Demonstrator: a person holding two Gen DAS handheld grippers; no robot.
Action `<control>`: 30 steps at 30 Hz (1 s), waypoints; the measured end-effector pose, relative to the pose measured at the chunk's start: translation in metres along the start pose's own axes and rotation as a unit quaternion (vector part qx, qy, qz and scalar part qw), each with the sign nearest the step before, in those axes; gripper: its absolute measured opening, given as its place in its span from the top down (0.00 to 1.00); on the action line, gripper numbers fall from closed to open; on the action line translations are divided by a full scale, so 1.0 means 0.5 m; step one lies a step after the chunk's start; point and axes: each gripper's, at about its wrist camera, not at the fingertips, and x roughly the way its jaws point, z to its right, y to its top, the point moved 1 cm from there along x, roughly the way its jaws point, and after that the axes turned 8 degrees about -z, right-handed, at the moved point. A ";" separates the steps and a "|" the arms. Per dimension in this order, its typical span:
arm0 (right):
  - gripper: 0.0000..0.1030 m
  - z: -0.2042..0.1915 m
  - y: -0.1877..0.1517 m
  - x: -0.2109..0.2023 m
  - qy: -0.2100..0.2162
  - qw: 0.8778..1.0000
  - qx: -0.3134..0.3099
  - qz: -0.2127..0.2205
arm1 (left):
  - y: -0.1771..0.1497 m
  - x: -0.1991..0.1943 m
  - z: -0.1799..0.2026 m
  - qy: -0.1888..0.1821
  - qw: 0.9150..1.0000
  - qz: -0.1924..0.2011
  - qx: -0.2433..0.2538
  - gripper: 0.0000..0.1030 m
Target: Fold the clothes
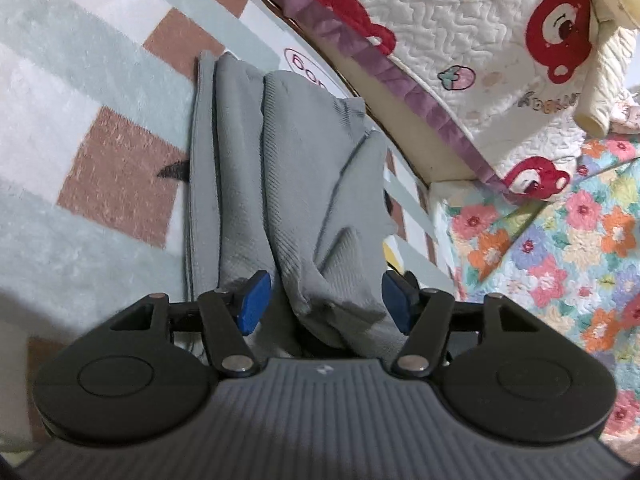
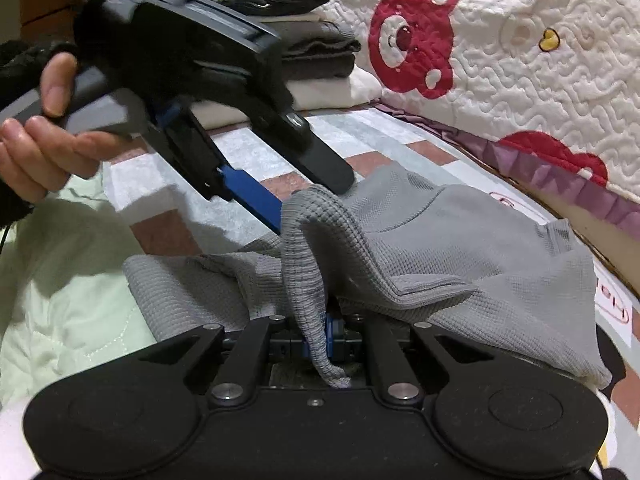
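A grey waffle-knit garment [image 1: 280, 184] lies partly folded on a checked blanket [image 1: 100, 120]. In the left wrist view my left gripper [image 1: 325, 302] stands open, its blue pads [image 1: 254, 304] on either side of a loose fold of the cloth. The right wrist view shows that gripper [image 2: 312, 204] held by a hand [image 2: 36, 152], with the grey garment [image 2: 460, 248] raised in a peak between its fingertips. My right gripper [image 2: 330, 338] is shut on a ribbed grey strip [image 2: 304, 272] of the garment that runs up to that peak.
A stack of folded clothes [image 2: 304, 40] stands at the back. A white quilted cover with red bears [image 1: 460, 20] and a purple trim rises along the right. A floral quilt [image 1: 560, 260] lies at the right, a pale green quilted cloth [image 2: 68, 280] at the left.
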 end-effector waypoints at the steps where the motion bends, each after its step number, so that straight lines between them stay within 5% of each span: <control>1: 0.90 -0.004 -0.003 -0.004 -0.003 1.000 -0.015 0.002 | 0.003 0.005 0.000 0.002 1.000 0.003 0.002 0.41; 8: 0.90 -0.008 -0.002 -0.024 0.002 0.998 -0.056 0.003 | 0.022 0.032 0.003 -0.006 1.000 0.019 0.007 0.41; 15: 0.90 -0.008 -0.005 -0.024 0.008 0.998 -0.053 0.013 | 0.052 0.058 0.011 0.067 0.995 0.057 0.040 0.41; 25: 0.90 -0.022 -0.012 -0.027 0.025 0.995 -0.094 0.004 | 0.085 0.099 0.031 0.103 0.991 0.055 0.066 0.40; 27: 0.90 -0.024 -0.013 -0.028 0.023 0.995 -0.100 0.006 | 0.098 0.113 0.045 0.124 0.987 0.049 0.088 0.48; 29: 0.90 -0.028 -0.015 -0.030 0.020 0.994 -0.109 0.007 | 0.105 0.130 0.064 0.164 0.979 0.020 0.122 0.95; 30: 0.90 -0.030 -0.016 -0.033 0.019 0.993 -0.112 0.007 | 0.105 0.131 0.071 0.172 0.976 0.021 0.131 0.95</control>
